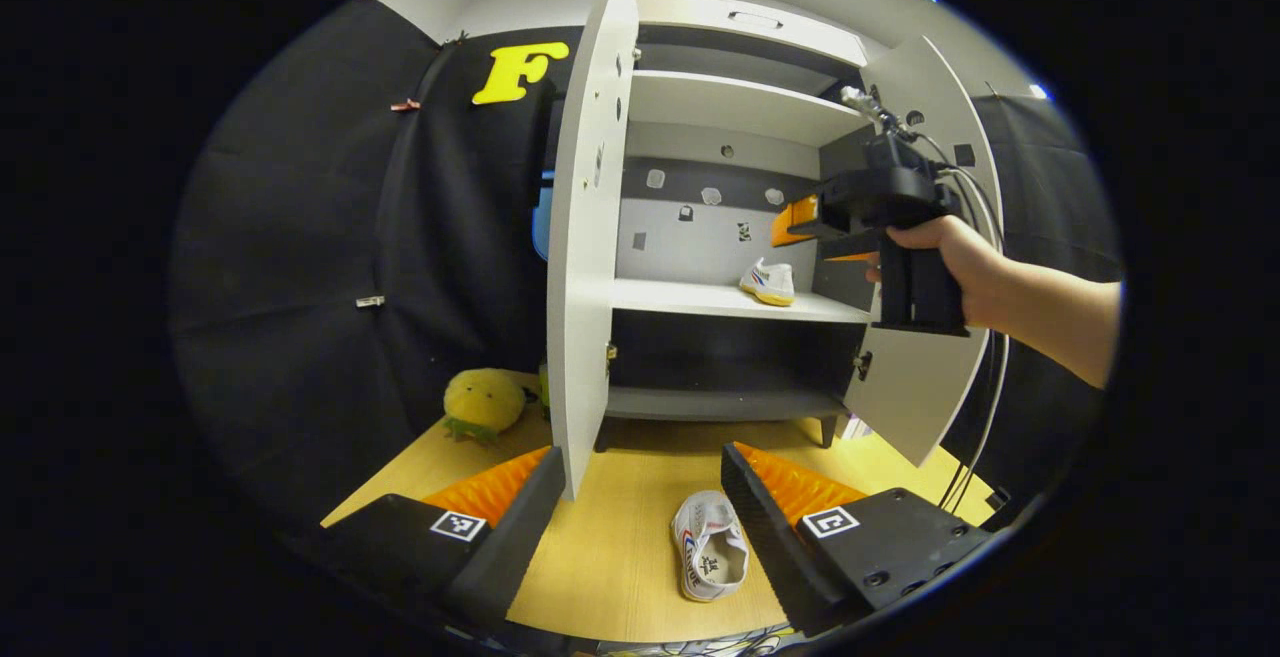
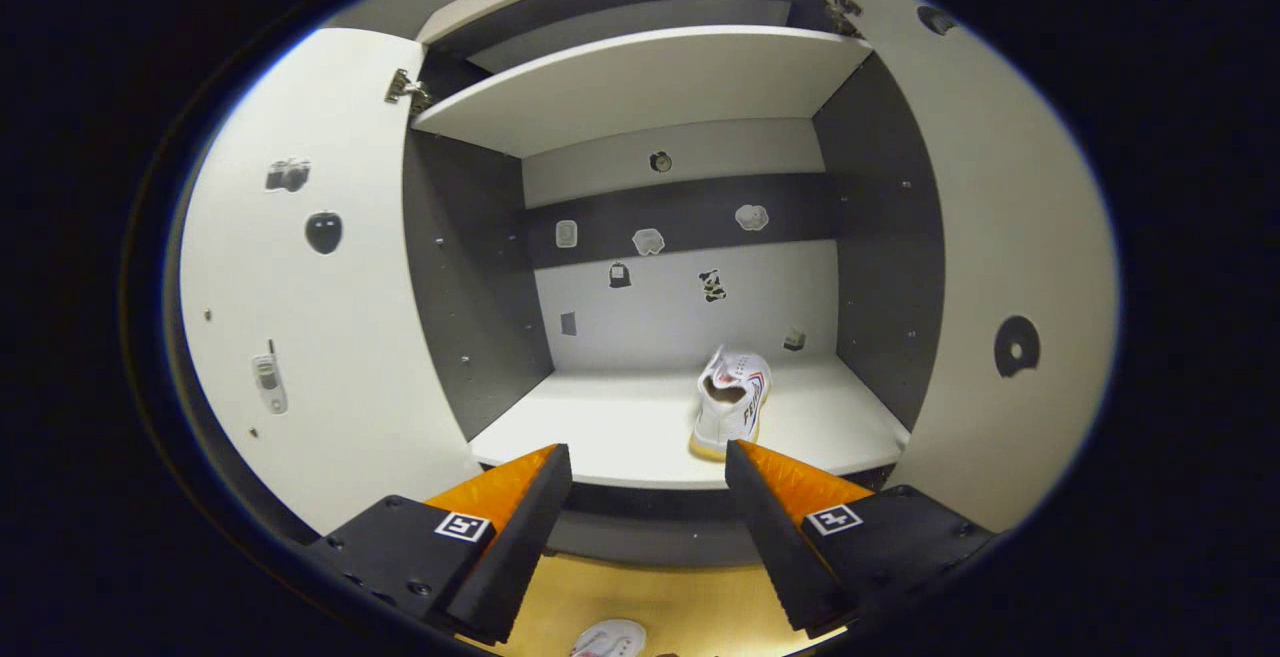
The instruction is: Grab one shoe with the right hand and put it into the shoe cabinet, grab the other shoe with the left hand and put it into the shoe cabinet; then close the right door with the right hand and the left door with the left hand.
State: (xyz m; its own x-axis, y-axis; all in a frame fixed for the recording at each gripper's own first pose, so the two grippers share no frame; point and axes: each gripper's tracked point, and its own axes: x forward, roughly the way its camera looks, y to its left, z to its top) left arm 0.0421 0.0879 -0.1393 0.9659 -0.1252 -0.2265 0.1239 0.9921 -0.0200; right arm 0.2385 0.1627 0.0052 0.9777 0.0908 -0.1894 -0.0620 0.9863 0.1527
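One white shoe (image 2: 733, 399) up on the middle shelf (image 2: 640, 432) of the shoe cabinet (image 1: 735, 102), near the right side. Other shoe (image 1: 709, 545) down on the wood floor (image 1: 620, 547), between the fingers of the left gripper (image 1: 640, 512). Left gripper wide open, holding nothing. Right gripper (image 2: 648, 497) wide open too, empty, in front of the shelf. Both doors, left (image 1: 590, 227) and right (image 1: 915, 387), open wide. Yellow plush toy (image 1: 483, 403) beside the cabinet.

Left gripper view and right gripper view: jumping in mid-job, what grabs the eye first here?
The shoe cabinet stands with both doors wide open, one white shoe already on its middle shelf. The other shoe lies on the wooden floor in front, between the left gripper's open fingers. The right gripper, held in a hand, is open at the shelf.
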